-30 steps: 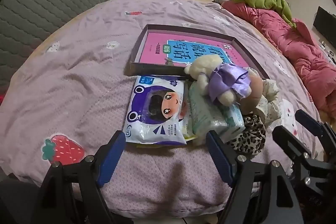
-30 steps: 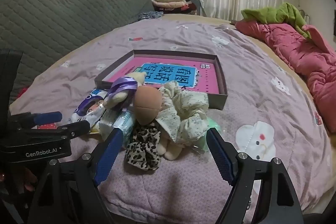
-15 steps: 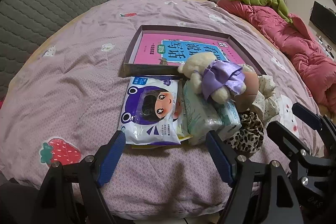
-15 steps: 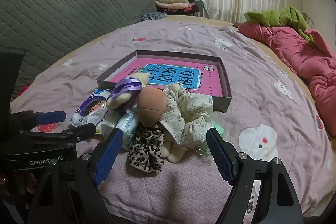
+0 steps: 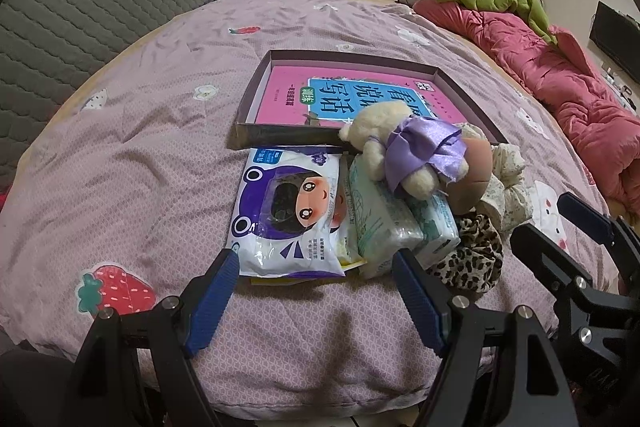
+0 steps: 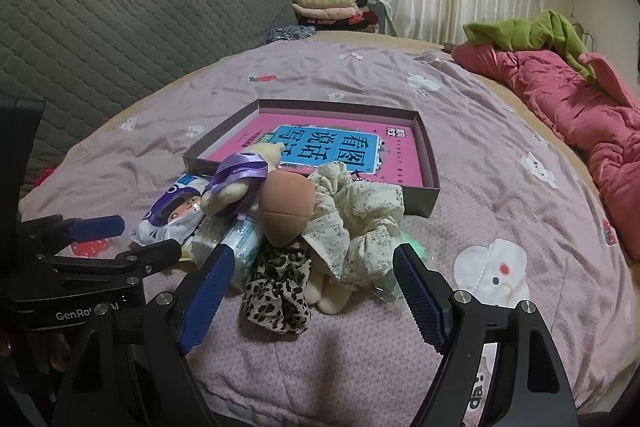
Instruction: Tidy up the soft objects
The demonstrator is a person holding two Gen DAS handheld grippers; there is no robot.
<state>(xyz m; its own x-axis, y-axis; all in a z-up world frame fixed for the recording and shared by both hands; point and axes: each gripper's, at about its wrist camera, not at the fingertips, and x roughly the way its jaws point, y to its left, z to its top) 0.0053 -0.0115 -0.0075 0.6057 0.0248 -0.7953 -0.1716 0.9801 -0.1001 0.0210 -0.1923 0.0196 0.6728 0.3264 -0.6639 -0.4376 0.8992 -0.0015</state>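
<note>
Soft things lie heaped on the purple bedspread (image 5: 132,155) just beyond both grippers — the left gripper (image 5: 316,291) and right gripper (image 6: 314,287) each gape wide, holding nothing. Nearest sit the leopard scrunchie (image 6: 276,287) and wipes pack (image 5: 288,207); behind them the plush bear (image 5: 404,155) and floral scrunchie (image 6: 360,215) — then the shallow box (image 6: 428,163) with a pink book (image 5: 360,99).

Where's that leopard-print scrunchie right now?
The leopard-print fabric scrunchie lies on the purple bedspread at the pile's near edge, below the brown sponge, beside the floral scrunchie.
</note>
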